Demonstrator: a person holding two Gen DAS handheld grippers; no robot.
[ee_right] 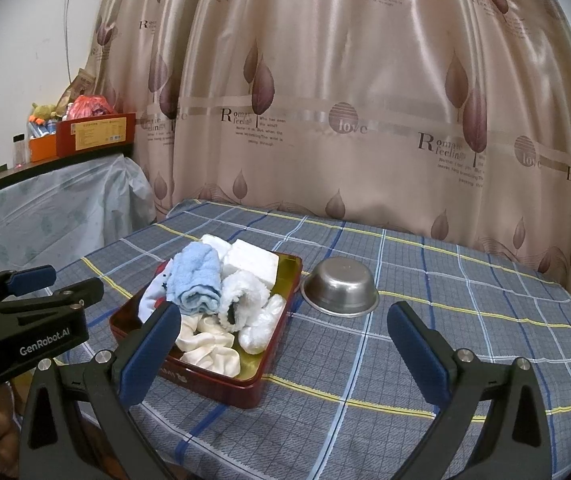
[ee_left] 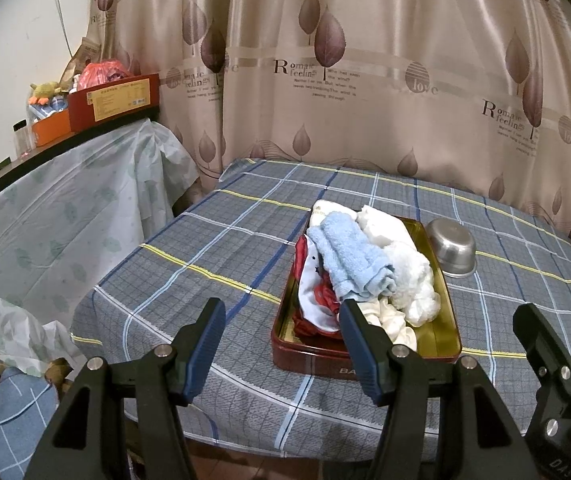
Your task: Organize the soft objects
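Left wrist view. My left gripper (ee_left: 281, 340) hangs over the near edge of the table (ee_left: 213, 248), jaws well apart, nothing between the pads. The red tin tray (ee_left: 365, 364) lies just beyond my right-hand finger, whose tip overlaps the tray's near rim; contact cannot be judged. In the tray: a light blue towel (ee_left: 355, 258) rolled on top, a white fluffy cloth (ee_left: 411, 276) to its right, a red and white patterned cloth (ee_left: 315, 296) along the left side, a cream scrunchie (ee_left: 395, 322) at the near end, white folded cloths (ee_left: 381, 224) at the far end. A steel bowl (ee_left: 451, 246) sits upside down just beside the tray's far right corner. My right gripper (ee_left: 565, 304) shows at the right edge.

Right wrist view. My right gripper (ee_right: 285, 352) also stands wide open and empty, over bare checked cloth. The tray (ee_right: 221, 384) lies to the left, its near corner behind my left-hand finger. Blue towel (ee_right: 197, 280) on top of the pile, scrunchie (ee_right: 209, 344) nearest me. The bowl (ee_right: 339, 286) lies farther off, between the fingers. The left gripper (ee_right: 57, 280) is at far left, open.
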